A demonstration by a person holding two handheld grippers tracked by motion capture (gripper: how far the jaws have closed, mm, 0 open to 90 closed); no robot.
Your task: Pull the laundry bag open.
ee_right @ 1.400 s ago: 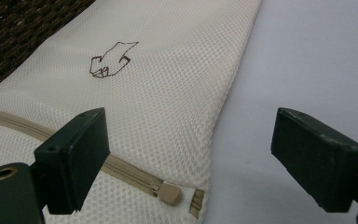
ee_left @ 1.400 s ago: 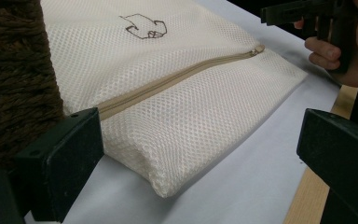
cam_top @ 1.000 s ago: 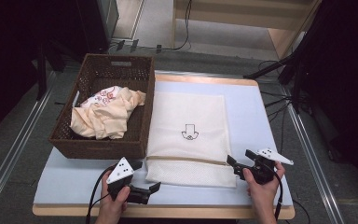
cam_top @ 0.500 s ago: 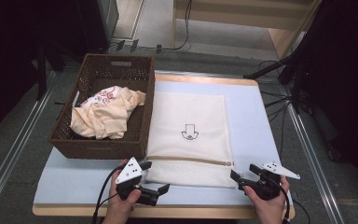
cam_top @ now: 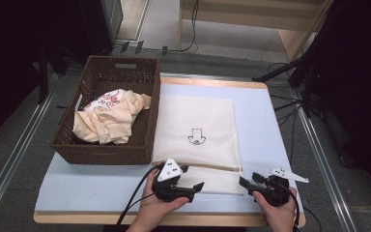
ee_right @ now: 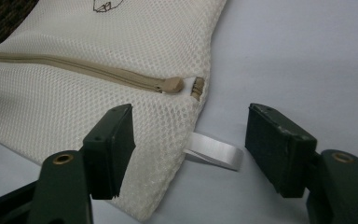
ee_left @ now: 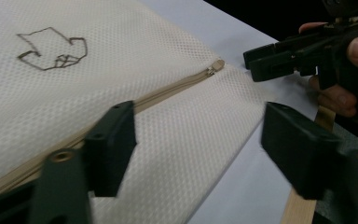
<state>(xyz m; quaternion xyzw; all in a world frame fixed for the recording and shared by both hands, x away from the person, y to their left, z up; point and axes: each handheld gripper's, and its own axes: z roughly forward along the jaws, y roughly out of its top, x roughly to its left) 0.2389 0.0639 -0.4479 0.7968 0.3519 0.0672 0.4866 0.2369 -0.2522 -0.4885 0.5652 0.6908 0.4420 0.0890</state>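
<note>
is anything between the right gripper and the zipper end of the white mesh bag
Nothing visible. In the right gripper view the right gripper has open jaws, which have just been closing, straddling the near corner of the flat white mesh laundry bag. The beige zipper pull lies just beyond, uncovered. A white ribbon loop lies between the jaws.

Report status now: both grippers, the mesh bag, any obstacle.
Left gripper and right gripper open, jaws just closing. Mesh bag flat, zipped. Nothing in the way.

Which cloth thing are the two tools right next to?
The flat white mesh bag with the zipper, lying on the table. The crumpled cream cloth sits in the basket, farther away.
</note>
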